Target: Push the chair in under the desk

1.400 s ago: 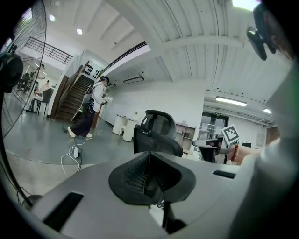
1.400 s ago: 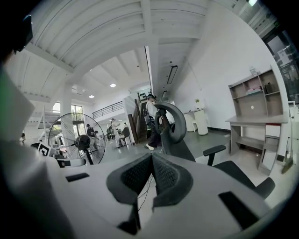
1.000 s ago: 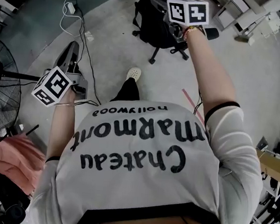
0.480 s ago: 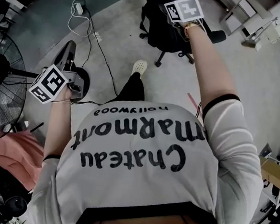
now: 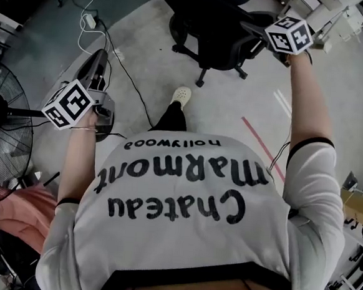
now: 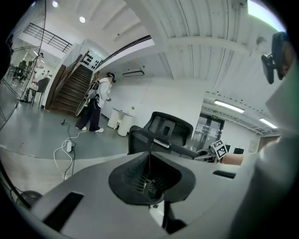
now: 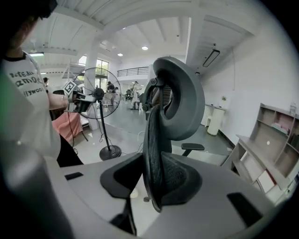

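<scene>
The chair (image 5: 213, 25) stands on open floor ahead, its mesh back edge clamped in the right gripper (image 7: 153, 189). Pushed from one side, it may swivel or slip free. The left gripper (image 6: 148, 184), jaws together, empty, hangs well apart.

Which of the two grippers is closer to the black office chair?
The right. The right gripper is at the chair, with the backrest edge between its jaws. The left gripper hangs off to the person's left, apart from the chair, nearer the standing fan.
</scene>
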Action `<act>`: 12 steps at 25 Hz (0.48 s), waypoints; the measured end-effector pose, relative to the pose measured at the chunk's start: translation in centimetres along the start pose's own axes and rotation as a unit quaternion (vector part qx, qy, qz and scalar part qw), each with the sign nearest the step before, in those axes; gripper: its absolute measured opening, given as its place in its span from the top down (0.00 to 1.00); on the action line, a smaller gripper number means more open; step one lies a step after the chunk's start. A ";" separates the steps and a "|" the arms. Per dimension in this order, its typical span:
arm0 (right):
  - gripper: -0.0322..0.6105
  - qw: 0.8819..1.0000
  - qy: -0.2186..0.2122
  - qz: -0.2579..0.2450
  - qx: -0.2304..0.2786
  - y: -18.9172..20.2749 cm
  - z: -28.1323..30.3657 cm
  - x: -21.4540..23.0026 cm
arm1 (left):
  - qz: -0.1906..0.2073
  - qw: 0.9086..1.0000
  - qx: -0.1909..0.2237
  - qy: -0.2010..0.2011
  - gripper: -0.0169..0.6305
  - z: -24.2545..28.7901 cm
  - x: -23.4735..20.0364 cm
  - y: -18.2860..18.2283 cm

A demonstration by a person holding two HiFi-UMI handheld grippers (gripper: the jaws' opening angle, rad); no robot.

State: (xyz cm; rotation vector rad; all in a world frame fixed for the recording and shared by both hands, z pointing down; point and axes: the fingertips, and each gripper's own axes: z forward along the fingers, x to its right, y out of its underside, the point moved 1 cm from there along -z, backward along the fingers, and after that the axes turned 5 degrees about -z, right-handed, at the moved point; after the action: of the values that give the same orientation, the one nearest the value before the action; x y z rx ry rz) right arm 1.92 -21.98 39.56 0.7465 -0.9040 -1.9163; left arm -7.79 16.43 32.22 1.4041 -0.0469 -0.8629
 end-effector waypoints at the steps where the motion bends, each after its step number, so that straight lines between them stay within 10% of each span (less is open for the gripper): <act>1: 0.76 1.000 -0.012 -0.002 -0.004 0.5 -0.7 0.2 | -0.001 1.000 -0.003 0.003 0.94 0.1 0.0 0.1; 12: 0.76 0.994 -0.097 -0.005 -0.047 3.0 -3.8 1.8 | 0.001 0.997 0.003 0.077 0.94 4.9 -2.0 -1.6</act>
State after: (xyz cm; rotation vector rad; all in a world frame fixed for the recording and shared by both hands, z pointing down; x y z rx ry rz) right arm 5.42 -25.84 39.65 0.5179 -0.9217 -2.0512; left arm -12.48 13.55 32.77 1.4723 0.0679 -0.7512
